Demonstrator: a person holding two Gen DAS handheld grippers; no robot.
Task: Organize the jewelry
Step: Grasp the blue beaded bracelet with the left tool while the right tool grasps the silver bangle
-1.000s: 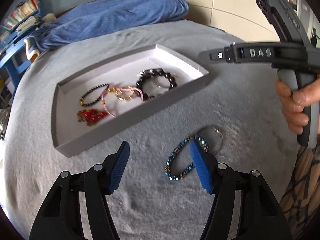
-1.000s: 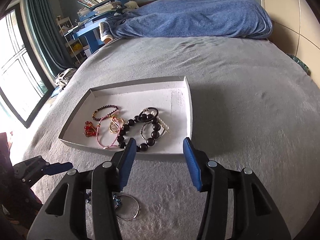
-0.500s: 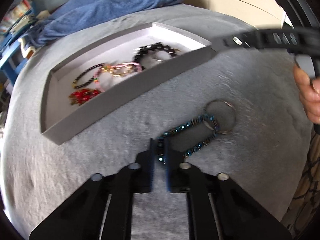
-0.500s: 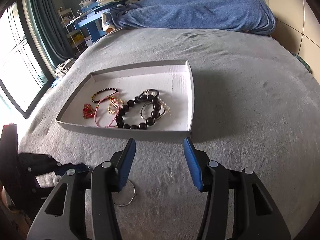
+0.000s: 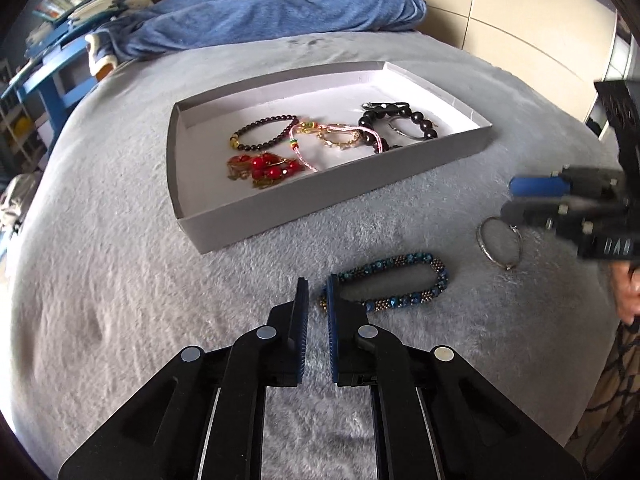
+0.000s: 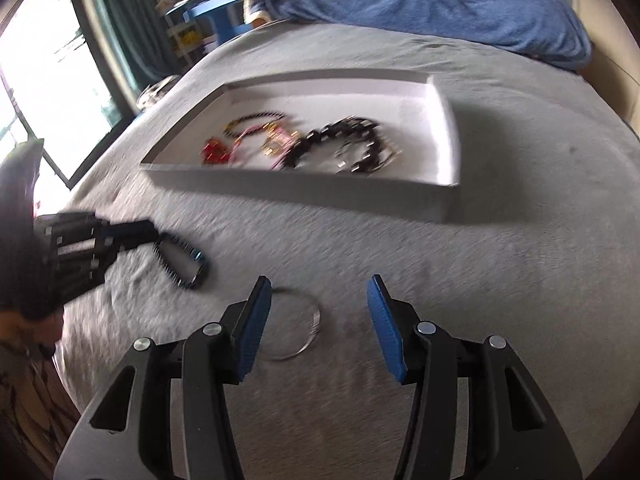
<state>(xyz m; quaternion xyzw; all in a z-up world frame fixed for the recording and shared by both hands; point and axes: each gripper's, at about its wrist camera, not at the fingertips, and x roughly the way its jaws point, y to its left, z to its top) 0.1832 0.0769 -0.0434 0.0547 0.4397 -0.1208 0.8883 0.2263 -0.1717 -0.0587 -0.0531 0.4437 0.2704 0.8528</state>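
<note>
A grey tray (image 5: 320, 200) on the grey bed holds several bracelets: black bead ones, a pink cord one and a red piece (image 5: 264, 166). A blue beaded bracelet (image 5: 400, 280) lies on the bed in front of the tray. My left gripper (image 5: 318, 286) is shut on its near end; it also shows in the right wrist view (image 6: 182, 258). A silver bangle (image 5: 498, 244) lies to its right. My right gripper (image 6: 316, 300) is open just above and around the bangle (image 6: 296, 320), and is seen at the right edge of the left wrist view (image 5: 536, 196).
A blue blanket (image 5: 280, 12) lies at the far end of the bed. A blue shelf with books (image 5: 60, 40) stands far left. A window (image 6: 48, 80) is to the left in the right wrist view. The tray (image 6: 448, 152) sits mid-bed.
My left gripper moved down to the blue bracelet and closed on its end. My right gripper, still open, came down toward the silver bangle.
</note>
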